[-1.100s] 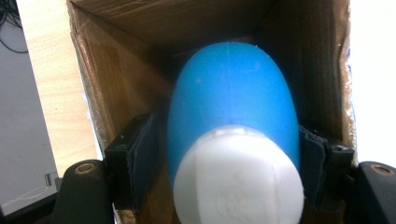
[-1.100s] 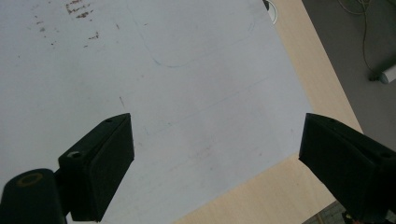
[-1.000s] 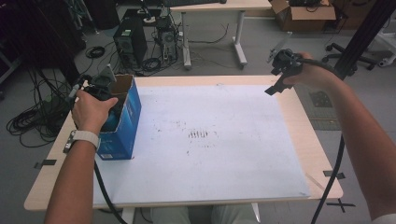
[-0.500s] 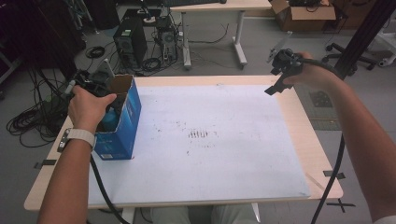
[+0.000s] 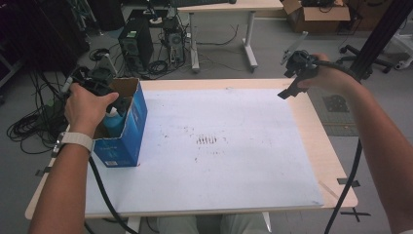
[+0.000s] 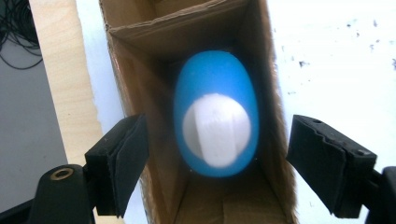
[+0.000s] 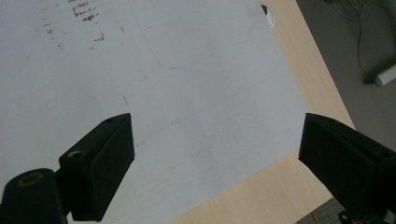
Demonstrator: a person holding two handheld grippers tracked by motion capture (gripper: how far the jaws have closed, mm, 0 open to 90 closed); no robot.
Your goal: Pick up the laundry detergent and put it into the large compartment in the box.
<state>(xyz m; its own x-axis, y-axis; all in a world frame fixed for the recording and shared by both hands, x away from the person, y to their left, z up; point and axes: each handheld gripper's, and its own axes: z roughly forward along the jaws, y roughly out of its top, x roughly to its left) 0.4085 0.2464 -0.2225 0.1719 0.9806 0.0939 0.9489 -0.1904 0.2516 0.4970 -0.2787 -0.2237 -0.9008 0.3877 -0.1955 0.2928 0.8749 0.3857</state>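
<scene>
One open blue cardboard box stands at approx 9 o'clock on the table, on the left edge of the white sheet covering most of the top. Inside it stands a blue bottle w/ a white cap; the left gripper view looks straight down into the box, bottle upright, cap up, brown inner walls around it, a flap or divider across the far end. Nothing else visible in the box.

Left gripper hangs directly over the box mouth, jaws spread wide, one jaw outside each long wall, not touching the bottle: released. In the high view the left hand covers the box's near-left corner.

Right gripper is held up at approx 2 o'clock, above the table's far right corner, well apart from the box. Its jaws are wide apart w/ nothing between them: released. Below them: white sheet w/ faint pen lines and brown specks, then bare wood edge.

Brown smudges mark the sheet near centre. On the floor beyond the table, at 11 o'clock, computer towers and cables.
</scene>
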